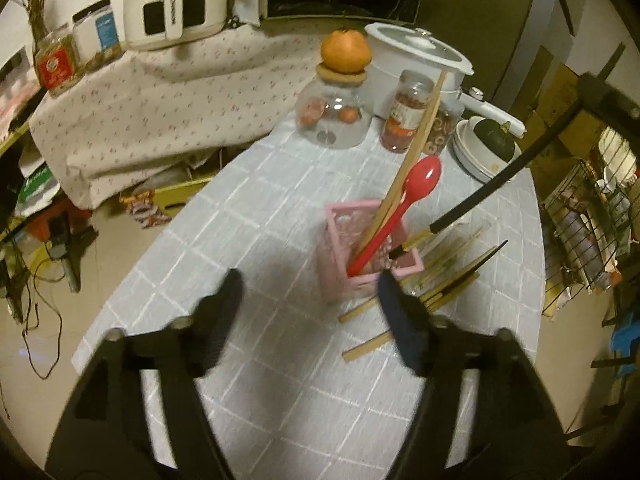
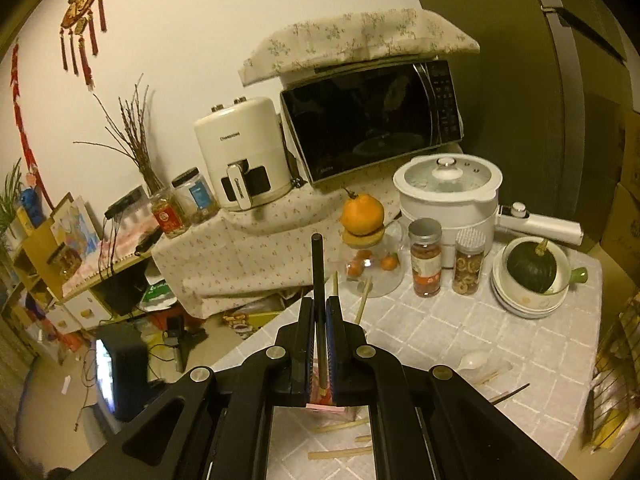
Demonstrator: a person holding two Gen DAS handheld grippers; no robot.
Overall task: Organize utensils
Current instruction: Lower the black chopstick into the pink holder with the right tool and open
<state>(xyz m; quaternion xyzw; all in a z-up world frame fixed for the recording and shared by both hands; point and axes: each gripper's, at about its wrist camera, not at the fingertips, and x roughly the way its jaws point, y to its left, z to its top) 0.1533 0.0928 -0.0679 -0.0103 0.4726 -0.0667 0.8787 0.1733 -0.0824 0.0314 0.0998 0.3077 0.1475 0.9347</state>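
Chopstick, black-tipped bamboo (image 2: 318,276), clamped upright in right gripper (image 2: 319,344), above square pink plastic holder (image 1: 370,256); left gripper (image 1: 310,300) agape, empty, nearer.

A home kitchen or dining corner, lived-in and crowded. A microwave (image 2: 372,120) and an air fryer (image 2: 244,152) stand on a flowered cloth, a white cooking pot (image 2: 448,192) and food jars (image 2: 426,258) on the checked table (image 2: 460,336). A red tasselled ornament (image 2: 82,20) hangs on the wall; the blurred wire rack (image 1: 588,216) probably holds dishes.
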